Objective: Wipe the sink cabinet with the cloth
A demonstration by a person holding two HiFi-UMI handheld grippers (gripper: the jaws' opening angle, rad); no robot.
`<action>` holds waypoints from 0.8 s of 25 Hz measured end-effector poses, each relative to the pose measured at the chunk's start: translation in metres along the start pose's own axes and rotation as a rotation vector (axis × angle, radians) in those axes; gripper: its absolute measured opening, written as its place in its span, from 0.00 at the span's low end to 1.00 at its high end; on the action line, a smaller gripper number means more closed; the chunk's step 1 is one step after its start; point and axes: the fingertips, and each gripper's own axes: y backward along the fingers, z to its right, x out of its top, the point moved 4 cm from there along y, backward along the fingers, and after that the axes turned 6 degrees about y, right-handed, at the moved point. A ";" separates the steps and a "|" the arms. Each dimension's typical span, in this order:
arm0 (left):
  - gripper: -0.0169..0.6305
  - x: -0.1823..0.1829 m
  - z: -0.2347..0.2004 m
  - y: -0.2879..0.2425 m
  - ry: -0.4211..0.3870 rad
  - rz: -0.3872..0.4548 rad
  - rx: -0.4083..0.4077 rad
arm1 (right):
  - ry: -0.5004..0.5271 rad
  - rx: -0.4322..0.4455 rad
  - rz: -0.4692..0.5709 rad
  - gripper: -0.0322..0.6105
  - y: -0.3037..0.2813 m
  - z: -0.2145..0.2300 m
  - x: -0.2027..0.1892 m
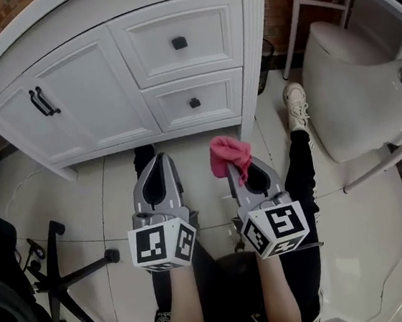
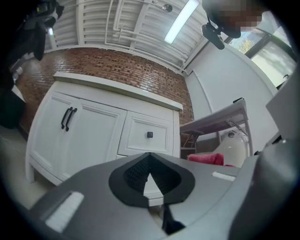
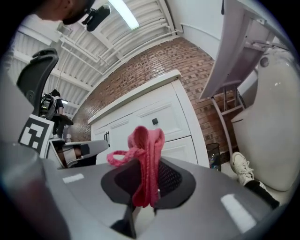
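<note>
Two hand-held grey two-jaw grippers are held side by side over a pale glossy tiled floor (image 1: pixel 75 200), both pointing at one white wooden sink cabinet (image 1: pixel 94 107). The left gripper (image 1: pixel 159 157) has its jaws brought together at the tips with nothing between them. The right gripper (image 1: pixel 241 168) is clamped on the single pink bunched cloth (image 1: pixel 227 154), which sticks up above its jaws, short of the cabinet and not touching it. The cabinet front shows two stacked drawers (image 1: pixel 184 65) on its right side, each with one square black knob (image 1: pixel 180 43), and beside them doors carrying two black bar handles (image 1: pixel 43 101) set close together. Nothing lies between the grippers and the cabinet front except bare floor and the person's black-trousered legs, one ending in a white sneaker (image 1: pixel 295 105) near the cabinet's right corner. To the right stands one large white ceramic fixture (image 1: pixel 356 96), with a dark mesh bin (image 1: pixel 264 54) between it and the cabinet. At the left is one black star-shaped chair base (image 1: pixel 63 277) on casters.
</note>
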 end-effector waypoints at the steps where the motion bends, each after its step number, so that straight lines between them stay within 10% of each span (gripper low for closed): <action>1: 0.05 0.000 0.003 0.009 -0.003 -0.006 -0.006 | 0.000 0.011 0.012 0.15 0.003 -0.003 0.005; 20: 0.05 0.024 0.011 0.044 -0.105 0.039 -0.018 | 0.080 -0.017 0.103 0.15 0.029 -0.023 0.047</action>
